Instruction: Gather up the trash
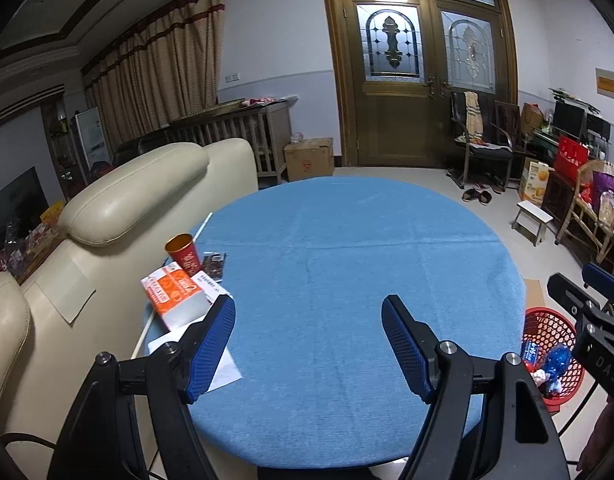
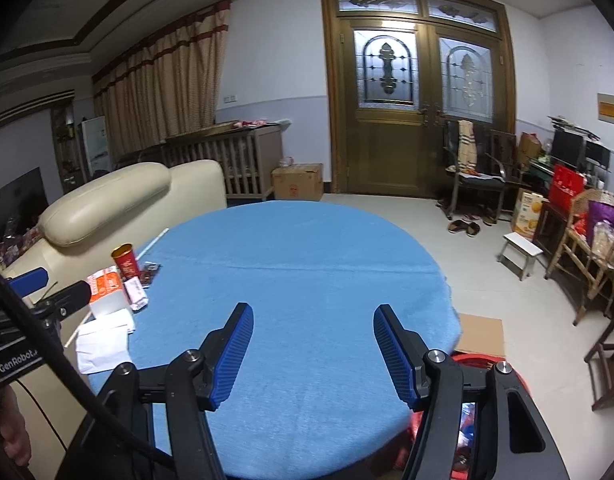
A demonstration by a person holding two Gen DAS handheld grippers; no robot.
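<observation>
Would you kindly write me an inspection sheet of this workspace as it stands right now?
Surface: round table under a blue cloth, mostly bare.
Job's things: red cup, orange box, dark wrapper and white papers at the table's left edge; red basket on the floor at right, already holding trash.
Clutter: nothing seen elsewhere on the cloth.
Grippers: left gripper and right gripper with jaws open, empty, above the table.
Cables: black cable beside the left gripper.
Surroundings: cream sofa, wooden door, chairs, boxes.
</observation>
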